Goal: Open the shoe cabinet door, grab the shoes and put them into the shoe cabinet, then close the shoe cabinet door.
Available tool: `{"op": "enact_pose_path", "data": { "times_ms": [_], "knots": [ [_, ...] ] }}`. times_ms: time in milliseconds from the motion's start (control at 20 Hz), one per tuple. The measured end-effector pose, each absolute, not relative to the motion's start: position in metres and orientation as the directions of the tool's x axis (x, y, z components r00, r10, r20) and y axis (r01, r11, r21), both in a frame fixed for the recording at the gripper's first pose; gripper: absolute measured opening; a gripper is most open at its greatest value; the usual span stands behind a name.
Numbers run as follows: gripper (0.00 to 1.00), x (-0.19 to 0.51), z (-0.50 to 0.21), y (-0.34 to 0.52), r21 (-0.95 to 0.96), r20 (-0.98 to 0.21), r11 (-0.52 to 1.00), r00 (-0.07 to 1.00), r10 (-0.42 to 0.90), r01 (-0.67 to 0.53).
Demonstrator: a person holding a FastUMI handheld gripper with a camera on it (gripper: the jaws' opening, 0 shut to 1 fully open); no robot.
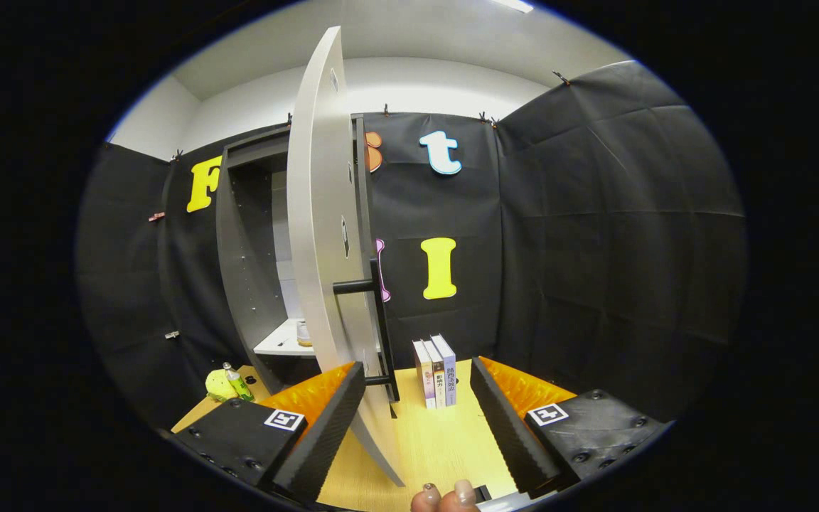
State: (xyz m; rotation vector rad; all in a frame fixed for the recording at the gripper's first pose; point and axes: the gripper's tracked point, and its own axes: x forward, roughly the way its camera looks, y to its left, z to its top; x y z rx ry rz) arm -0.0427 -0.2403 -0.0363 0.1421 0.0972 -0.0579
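Observation:
The grey shoe cabinet [246,242] stands on the wooden table, its dark inside showing a white shelf [278,341] with a small jar on it. Its pale door [320,235] is swung out toward me, edge-on, with a black bar handle [381,320] on its outer face. My gripper [416,419] is open, the door's lower edge running down between the two fingers, close to the left finger [324,427]. The handle sits just beyond the left fingertip. Nothing is pressed by both fingers. No shoes are in sight.
Three upright books [436,371] stand on the table [438,441] just ahead of the fingers, right of the door. A yellow plush toy and a small green bottle [237,382] lie left of the cabinet. Fingertips of a hand [445,496] show below.

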Motion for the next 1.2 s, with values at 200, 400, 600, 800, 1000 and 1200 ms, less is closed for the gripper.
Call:
{"op": "enact_pose_path", "data": {
  "times_ms": [200,400,600,800,1000,1200],
  "knots": [
    [0.98,-0.045,-0.036,-0.23,0.153,-0.102,0.985,0.993,-0.059,0.074],
    [0.98,-0.047,-0.036,-0.21,0.151,-0.097,0.986,0.993,-0.062,0.076],
    [0.98,-0.047,-0.035,-0.188,0.15,-0.095,0.985,0.993,-0.07,0.084],
    [0.98,-0.042,-0.035,-0.161,0.153,-0.104,0.985,0.993,-0.063,0.079],
    [0.98,-0.034,-0.034,-0.129,0.15,-0.102,0.987,0.994,-0.046,0.061],
    [0.98,-0.021,-0.033,-0.085,0.141,-0.093,0.99,0.996,0.005,0.008]
  ]
}}
